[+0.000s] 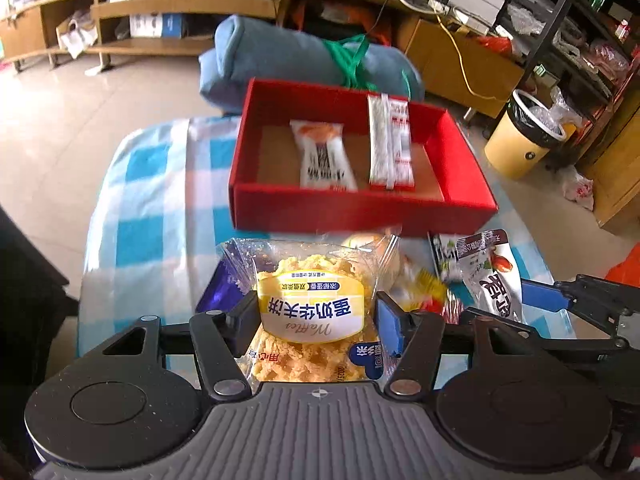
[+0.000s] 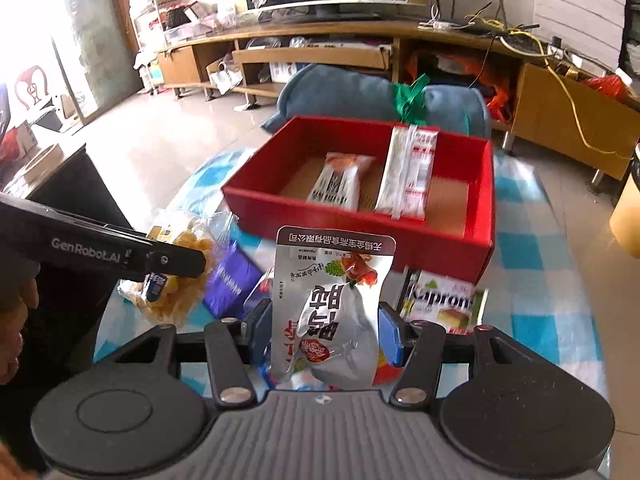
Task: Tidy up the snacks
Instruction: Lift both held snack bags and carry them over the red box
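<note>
My left gripper (image 1: 318, 322) is shut on a clear pack of yellow waffle (image 1: 312, 312), held above the checked cloth; the same waffle pack (image 2: 176, 280) hangs from the left gripper (image 2: 176, 264) at the left of the right wrist view. My right gripper (image 2: 326, 332) is shut on a silver snack pouch (image 2: 332, 304), which also shows as the silver pouch (image 1: 490, 272) in the left wrist view. Beyond both stands a red box (image 1: 360, 212) (image 2: 352, 224) holding a white-and-orange packet (image 1: 324, 156) (image 2: 340, 180) and a long white-and-red packet (image 1: 390, 140) (image 2: 408, 172).
Loose snacks lie on the blue-checked tablecloth (image 1: 160, 208): a purple pack (image 2: 234, 280), a Kaprons cake pack (image 2: 444, 304), and small wrapped sweets (image 1: 424, 284). A rolled blue cushion (image 1: 288, 56) lies behind the box. A yellow bin (image 1: 524, 132) stands on the floor at right.
</note>
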`<state>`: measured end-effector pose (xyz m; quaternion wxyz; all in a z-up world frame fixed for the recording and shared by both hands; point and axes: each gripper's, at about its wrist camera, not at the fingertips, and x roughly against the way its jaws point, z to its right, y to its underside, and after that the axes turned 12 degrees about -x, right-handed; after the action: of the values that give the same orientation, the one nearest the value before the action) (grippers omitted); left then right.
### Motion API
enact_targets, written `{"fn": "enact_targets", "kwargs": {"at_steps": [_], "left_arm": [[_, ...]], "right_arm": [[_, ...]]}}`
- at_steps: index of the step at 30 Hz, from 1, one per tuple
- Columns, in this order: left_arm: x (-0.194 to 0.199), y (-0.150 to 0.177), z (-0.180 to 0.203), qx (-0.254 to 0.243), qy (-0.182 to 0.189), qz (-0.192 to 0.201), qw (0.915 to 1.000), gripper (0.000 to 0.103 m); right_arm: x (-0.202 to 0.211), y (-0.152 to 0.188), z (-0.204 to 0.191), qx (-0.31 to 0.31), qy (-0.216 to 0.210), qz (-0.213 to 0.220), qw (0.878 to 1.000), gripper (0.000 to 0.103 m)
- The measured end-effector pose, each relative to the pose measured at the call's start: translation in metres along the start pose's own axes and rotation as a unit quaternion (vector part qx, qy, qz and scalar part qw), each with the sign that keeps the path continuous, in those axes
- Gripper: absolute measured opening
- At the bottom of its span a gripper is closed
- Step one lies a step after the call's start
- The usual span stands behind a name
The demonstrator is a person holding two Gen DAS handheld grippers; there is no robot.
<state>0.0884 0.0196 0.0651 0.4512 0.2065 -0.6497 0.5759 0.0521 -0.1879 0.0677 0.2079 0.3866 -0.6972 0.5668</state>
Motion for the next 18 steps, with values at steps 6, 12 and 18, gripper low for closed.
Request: {"fn": "enact_targets", "kwargs": {"at_steps": [6, 12, 18], "left_arm": [[-0.01, -0.022, 0.003, -0.002, -0.002, 0.014, 0.9999, 0.067], [-0.022, -0.044, 0.005, -0.004, -0.012, 0.027, 0.9996, 0.067], [-0.033, -0.063, 0.005, -0.004, -0.019, 0.03, 0.9994, 0.067]], "right_arm": [[-0.009, -0.026, 0.006, -0.01, 0.011, 0.019, 1.0, 0.048], [-0.016, -0.051, 0.017, -0.026, 0.019, 0.036, 0.999, 0.048], [-0.029, -0.07, 0.023, -0.03, 0.025, 0.041, 0.998, 0.048]]}}
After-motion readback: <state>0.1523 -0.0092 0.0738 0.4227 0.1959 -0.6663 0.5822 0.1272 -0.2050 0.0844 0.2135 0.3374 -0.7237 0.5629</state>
